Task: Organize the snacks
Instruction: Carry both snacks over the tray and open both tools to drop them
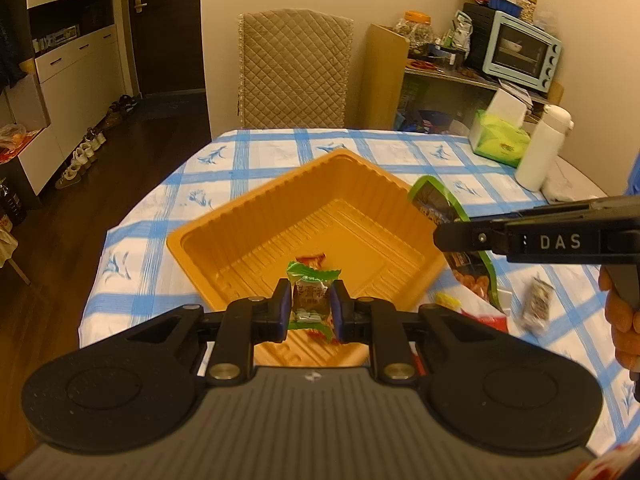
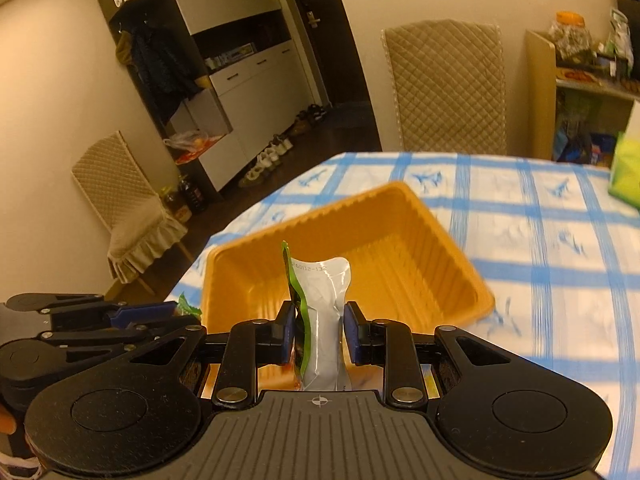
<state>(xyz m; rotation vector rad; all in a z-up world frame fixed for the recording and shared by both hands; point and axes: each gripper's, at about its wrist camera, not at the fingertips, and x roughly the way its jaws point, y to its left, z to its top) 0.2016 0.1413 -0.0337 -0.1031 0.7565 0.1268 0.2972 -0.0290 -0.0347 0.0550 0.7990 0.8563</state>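
Left wrist view records your surface [image 1: 400,152], covered by a white cloth with blue checks, as the largest item. On it sits the orange ribbed plastic tray [image 1: 280,208], set corner-on toward you.

Your right gripper [image 2: 317,330] has its jaws clenched on a green and silver foil snack pouch [image 2: 322,316], held upright over the near edge of the tray. In the left wrist view the same pouch [image 1: 434,200] hangs just beside the tray's right rim.

Your left gripper [image 1: 311,308] has its jaws clenched on a small green-wrapped candy [image 1: 310,300], held above the tray's near corner. A red-ended wrapper [image 1: 312,258] shows just behind it, inside the tray.

On the cloth right of the tray lie a blurred dark-and-white wrapped sweet [image 1: 538,304] and a small yellow packet [image 1: 448,300].

At the far right edge stand a green tissue box [image 1: 500,140] and a white bottle [image 1: 540,148], close together.
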